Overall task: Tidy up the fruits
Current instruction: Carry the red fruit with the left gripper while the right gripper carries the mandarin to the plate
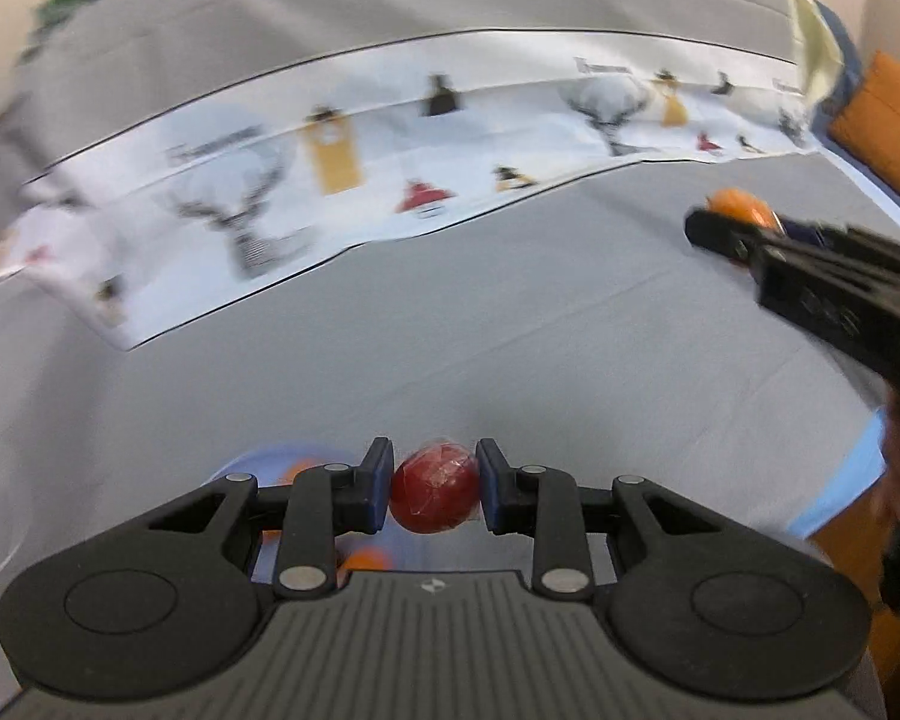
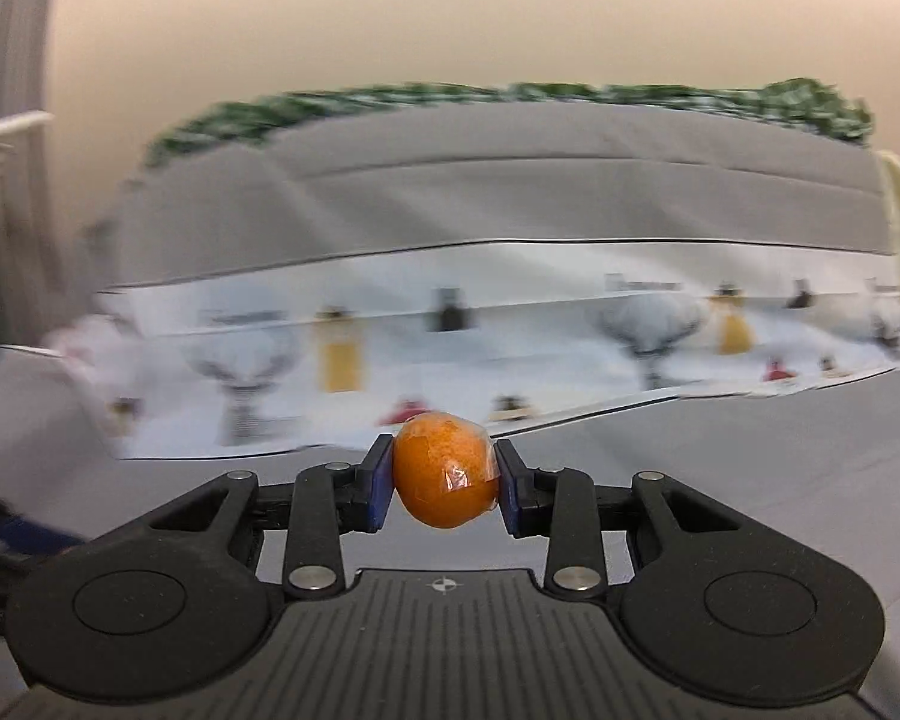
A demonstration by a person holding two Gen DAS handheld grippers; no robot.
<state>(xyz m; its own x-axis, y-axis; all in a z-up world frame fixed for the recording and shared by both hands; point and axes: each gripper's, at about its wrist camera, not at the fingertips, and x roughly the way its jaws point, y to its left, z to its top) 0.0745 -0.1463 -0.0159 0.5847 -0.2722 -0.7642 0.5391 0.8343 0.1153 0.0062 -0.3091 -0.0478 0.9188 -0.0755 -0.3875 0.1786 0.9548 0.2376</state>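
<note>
My left gripper point(image 1: 434, 489) is shut on a dark red fruit point(image 1: 433, 495) wrapped in clear film, held above the grey cloth. Under it, partly hidden by the fingers, a pale blue plate point(image 1: 270, 459) holds several orange fruits point(image 1: 363, 558). My right gripper point(image 2: 444, 480) is shut on an orange fruit point(image 2: 444, 468), also film-wrapped, lifted off the surface. In the left wrist view that same right gripper point(image 1: 723, 228) reaches in from the right with the orange fruit point(image 1: 741, 207) at its tip.
A white printed paper strip point(image 1: 390, 180) with deer and bottle pictures lies across the grey cloth point(image 1: 510, 330). An orange cushion point(image 1: 888, 126) sits at the right. Green foliage point(image 2: 510, 99) lines the far edge below a beige wall. Both views are motion-blurred.
</note>
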